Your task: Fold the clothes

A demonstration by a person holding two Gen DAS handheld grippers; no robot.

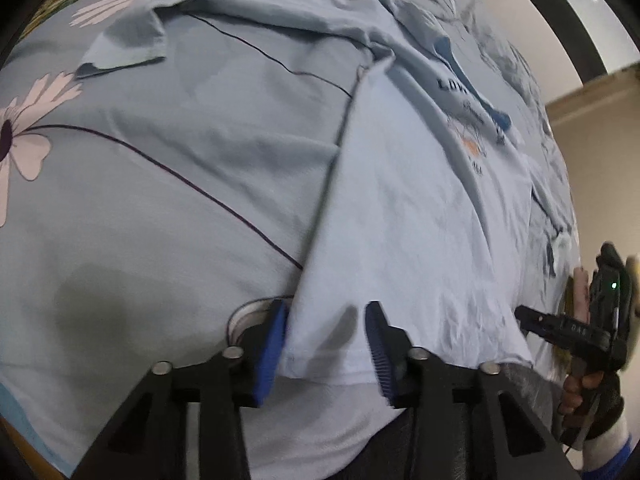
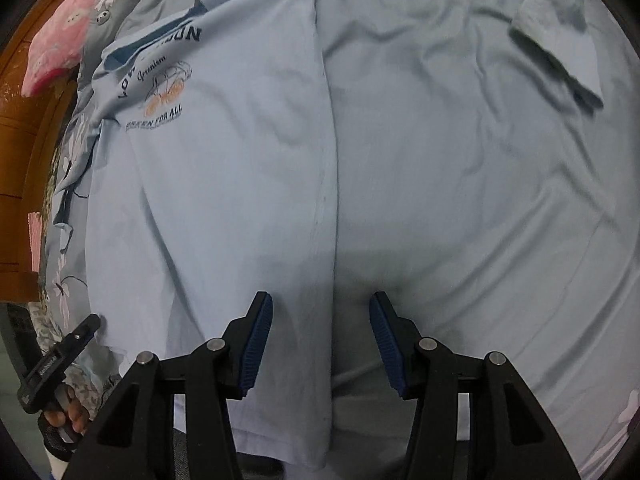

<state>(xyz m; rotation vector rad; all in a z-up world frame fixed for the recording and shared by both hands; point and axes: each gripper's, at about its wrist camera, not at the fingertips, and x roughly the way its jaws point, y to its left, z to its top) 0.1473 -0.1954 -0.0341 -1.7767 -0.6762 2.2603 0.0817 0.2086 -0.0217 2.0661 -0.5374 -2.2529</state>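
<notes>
A pale blue T-shirt (image 1: 404,216) with a printed logo (image 1: 468,128) lies on a floral bedsheet (image 1: 160,184), one side folded over. My left gripper (image 1: 326,344) is open, its blue pads either side of the shirt's bottom hem, near a corner. In the right wrist view the same shirt (image 2: 224,184) shows its logo (image 2: 160,84) at upper left and a folded edge down the middle. My right gripper (image 2: 320,344) is open, just above the shirt near that fold line. The right gripper also shows at the right edge of the left wrist view (image 1: 568,332).
The sheet has white flowers (image 1: 24,148) with dark stems. A sleeve (image 1: 128,40) lies spread at upper left. A pink pillow (image 2: 60,48) and a wooden headboard (image 2: 24,152) are at the left in the right wrist view. A pale wall (image 1: 600,168) stands beyond the bed.
</notes>
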